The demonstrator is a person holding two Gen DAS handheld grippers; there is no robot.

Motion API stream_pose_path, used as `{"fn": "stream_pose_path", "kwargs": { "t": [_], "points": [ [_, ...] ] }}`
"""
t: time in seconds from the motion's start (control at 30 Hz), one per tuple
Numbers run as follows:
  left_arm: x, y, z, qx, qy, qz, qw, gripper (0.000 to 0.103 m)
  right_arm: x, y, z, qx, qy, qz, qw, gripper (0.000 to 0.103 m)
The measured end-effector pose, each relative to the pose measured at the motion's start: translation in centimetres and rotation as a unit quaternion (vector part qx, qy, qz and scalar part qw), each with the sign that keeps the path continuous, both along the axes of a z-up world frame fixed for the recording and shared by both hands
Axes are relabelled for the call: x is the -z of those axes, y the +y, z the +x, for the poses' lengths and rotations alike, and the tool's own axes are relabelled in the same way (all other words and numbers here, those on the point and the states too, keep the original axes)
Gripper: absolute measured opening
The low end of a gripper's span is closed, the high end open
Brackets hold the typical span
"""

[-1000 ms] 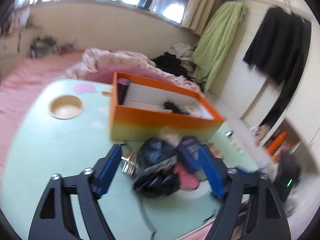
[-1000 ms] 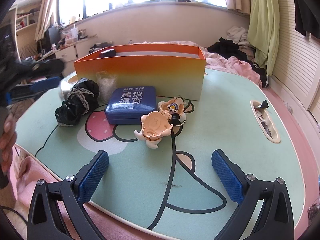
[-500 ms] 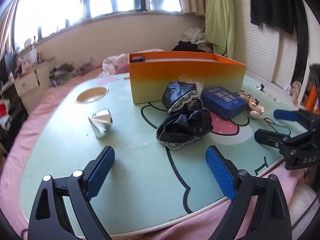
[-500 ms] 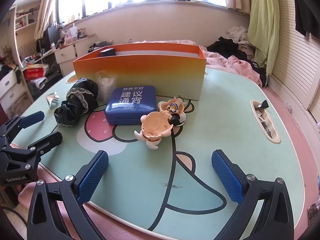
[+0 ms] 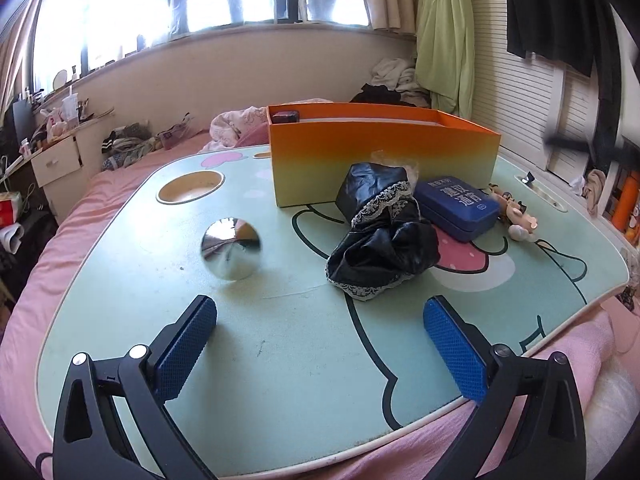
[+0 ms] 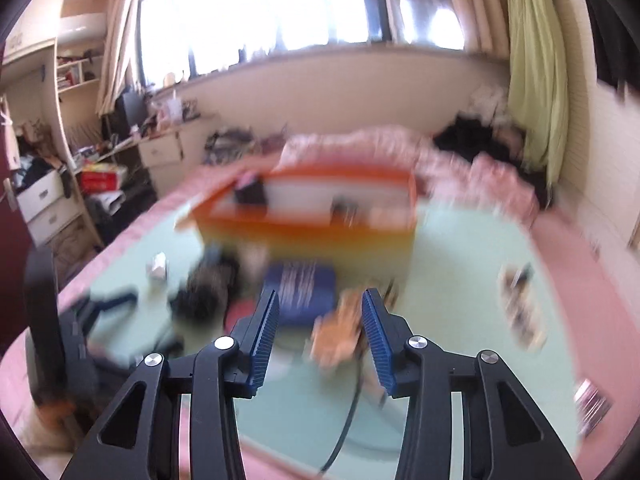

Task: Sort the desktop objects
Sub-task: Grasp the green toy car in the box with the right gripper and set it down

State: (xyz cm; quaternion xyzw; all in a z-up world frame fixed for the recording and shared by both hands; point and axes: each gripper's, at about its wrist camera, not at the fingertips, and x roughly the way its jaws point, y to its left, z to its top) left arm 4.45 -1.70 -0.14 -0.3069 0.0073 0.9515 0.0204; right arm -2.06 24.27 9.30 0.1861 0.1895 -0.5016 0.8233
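Note:
On the mint cartoon table (image 5: 280, 360) stands an orange box (image 5: 380, 160). In front of it lie a black lace cloth (image 5: 380, 240), a blue tin (image 5: 456, 208), small figurines (image 5: 516, 212) and a shiny metal cone (image 5: 231, 247). My left gripper (image 5: 320, 344) is open and empty, low over the near table edge. My right gripper (image 6: 318, 328) is raised and partly closed with nothing between its pads; its view is blurred, with the blue tin (image 6: 304, 292) and a peach figurine (image 6: 340, 328) behind the fingers.
A round cup recess (image 5: 190, 188) is at the table's far left, a slot tray (image 5: 540, 192) at its right. The table rests on a pink bed (image 5: 80, 232). Drawers and clutter (image 6: 44, 200) stand to the left.
My right gripper has risen, tilted and narrowed its jaws, blurring its view. My left gripper has settled lower at the near table edge, staying open.

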Motion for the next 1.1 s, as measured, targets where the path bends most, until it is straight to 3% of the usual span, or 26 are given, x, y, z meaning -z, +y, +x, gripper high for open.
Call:
{"fn": "stream_pose_path", "kwargs": {
  "t": [0.07,0.17,0.23,0.33,0.4,0.53,0.6,0.63,0.73,0.87,0.93,1.0,1.1],
  "points": [
    [0.0,0.0,0.0,0.0,0.0,0.0,1.0,0.103,-2.0,-3.4,1.1,-0.016,0.012,0.021,1.0,0.043],
    [0.0,0.1,-0.1,0.004,0.001,0.0,1.0,0.103,-2.6,-9.2,3.8,-0.028,0.04,0.088,0.995,0.043],
    [0.0,0.1,-0.1,0.004,0.001,0.0,1.0,0.103,-1.6,-13.0,6.2,-0.017,0.093,0.118,0.989,0.043],
    [0.0,0.2,-0.1,0.004,0.001,0.0,1.0,0.103,0.8,-17.6,8.7,-0.022,0.124,0.188,0.974,0.043],
    [0.0,0.2,-0.2,0.006,0.002,0.0,1.0,0.103,2.3,-19.5,9.2,-0.022,0.136,0.227,0.964,0.043],
    [0.1,0.3,-0.5,0.008,0.003,0.001,1.0,0.103,5.4,-21.6,11.1,-0.001,0.202,0.275,0.94,0.04],
    [0.2,0.3,-0.5,0.009,0.004,0.001,1.0,0.103,6.0,-21.2,11.2,-0.019,0.188,0.275,0.943,0.026],
    [0.2,0.2,-0.5,0.009,0.004,0.002,0.9999,0.103,5.9,-21.0,11.2,-0.027,0.183,0.273,0.944,0.024],
    [0.2,0.1,-0.5,0.01,0.006,0.003,0.9999,0.103,5.2,-20.5,10.3,-0.027,0.151,0.26,0.953,0.024],
    [0.2,0.2,-0.5,0.01,0.006,0.003,0.9999,0.103,-0.2,-17.7,5.7,-0.02,0.004,0.18,0.983,0.024],
    [0.2,0.2,-0.5,0.017,0.004,0.003,0.9998,0.103,-3.0,-14.6,2.6,-0.021,-0.045,0.145,0.988,0.024],
    [0.2,0.3,-0.6,0.017,0.004,0.002,0.9998,0.103,-4.1,-11.7,0.4,-0.025,-0.057,0.138,0.988,0.024],
    [0.2,0.2,-0.5,0.017,0.004,0.002,0.9998,0.103,-3.1,-6.9,-3.9,-0.015,-0.077,0.137,0.987,0.024]
  ]
}}
